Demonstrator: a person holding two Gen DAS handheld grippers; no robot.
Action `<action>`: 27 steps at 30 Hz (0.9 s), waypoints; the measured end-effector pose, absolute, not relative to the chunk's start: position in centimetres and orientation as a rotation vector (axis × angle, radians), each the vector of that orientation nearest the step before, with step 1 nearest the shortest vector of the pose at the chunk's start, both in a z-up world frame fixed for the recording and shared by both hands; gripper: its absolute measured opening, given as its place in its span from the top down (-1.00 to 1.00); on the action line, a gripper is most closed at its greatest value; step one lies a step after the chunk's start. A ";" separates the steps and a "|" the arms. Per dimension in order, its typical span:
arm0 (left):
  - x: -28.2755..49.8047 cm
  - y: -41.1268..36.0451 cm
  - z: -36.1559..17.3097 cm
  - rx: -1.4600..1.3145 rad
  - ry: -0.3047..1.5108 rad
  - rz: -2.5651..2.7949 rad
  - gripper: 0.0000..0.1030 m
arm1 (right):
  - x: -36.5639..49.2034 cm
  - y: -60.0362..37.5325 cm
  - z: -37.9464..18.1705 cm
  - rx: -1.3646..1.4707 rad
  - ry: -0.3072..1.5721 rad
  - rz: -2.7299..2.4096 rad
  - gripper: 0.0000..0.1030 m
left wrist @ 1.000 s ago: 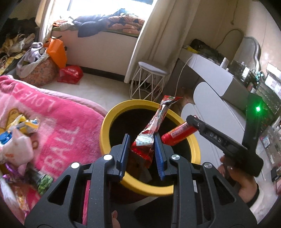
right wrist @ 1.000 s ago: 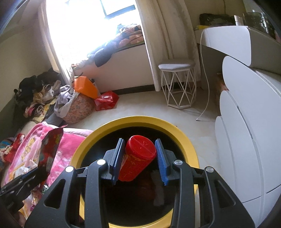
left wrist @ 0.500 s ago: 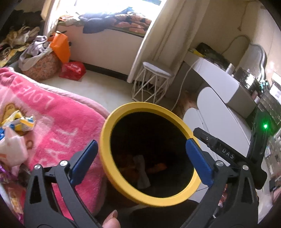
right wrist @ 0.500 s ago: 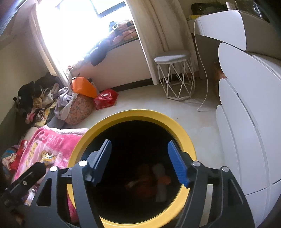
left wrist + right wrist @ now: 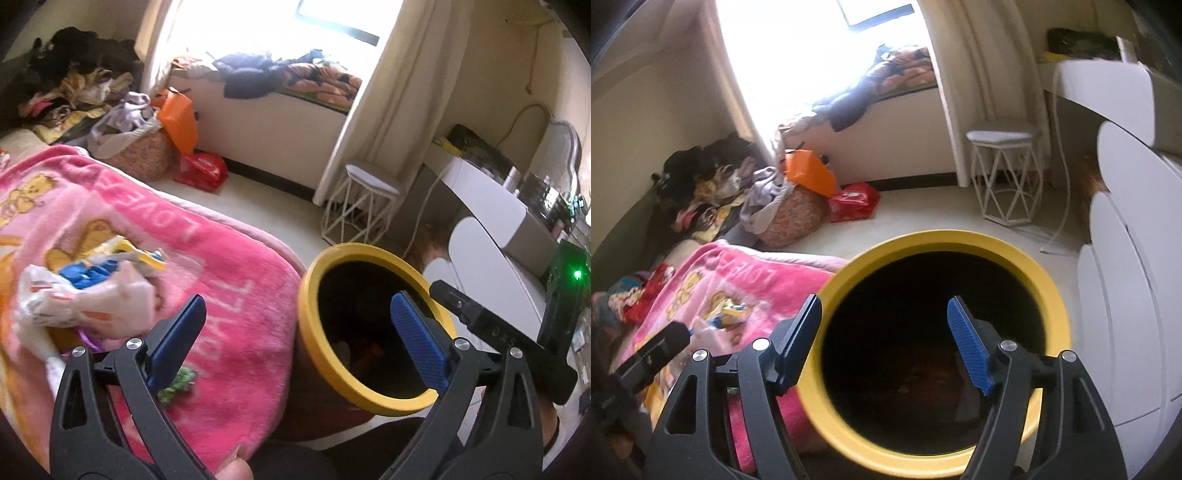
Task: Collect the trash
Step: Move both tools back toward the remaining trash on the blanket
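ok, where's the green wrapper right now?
Left wrist view, lower left: the green wrapper lies on the pink blanket, just behind the left finger of the left gripper, left of the yellow-rimmed bin.

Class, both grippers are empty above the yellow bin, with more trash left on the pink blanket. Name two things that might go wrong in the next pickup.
1. The wrapper pile lies loose on the soft blanket; the open left gripper may pinch blanket along with a wrapper.
2. The bin stands right against the blanket's edge, and the right gripper, jaws just opened, hangs over its rim; a swing sideways might knock it.
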State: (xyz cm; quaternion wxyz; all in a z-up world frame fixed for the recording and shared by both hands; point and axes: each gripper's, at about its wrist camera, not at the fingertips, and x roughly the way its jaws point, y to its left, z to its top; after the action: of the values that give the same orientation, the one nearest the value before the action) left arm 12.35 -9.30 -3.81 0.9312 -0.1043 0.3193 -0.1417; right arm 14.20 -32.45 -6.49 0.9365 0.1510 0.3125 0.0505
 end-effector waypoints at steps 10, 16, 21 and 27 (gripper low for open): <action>11.2 -5.6 -2.4 -0.256 0.596 -0.214 -0.79 | 13.0 -27.6 -4.5 0.231 0.574 0.237 -0.49; 10.7 -3.6 -1.8 -0.276 0.567 -0.180 -0.79 | 12.4 -25.3 -3.8 0.187 0.555 0.299 -0.50; 10.5 -2.2 -1.7 -0.288 0.553 -0.154 -0.79 | 12.2 -23.7 -3.4 0.153 0.549 0.339 -0.51; 10.5 -0.3 -1.9 -0.309 0.547 -0.119 -0.79 | 12.2 -21.7 -3.5 0.107 0.557 0.396 -0.51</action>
State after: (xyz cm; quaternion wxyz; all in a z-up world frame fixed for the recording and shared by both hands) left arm 10.52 -0.30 -1.87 0.9494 -0.1517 0.2687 -0.0587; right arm 12.22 -21.67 -3.48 0.9408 0.0526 0.2729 0.1942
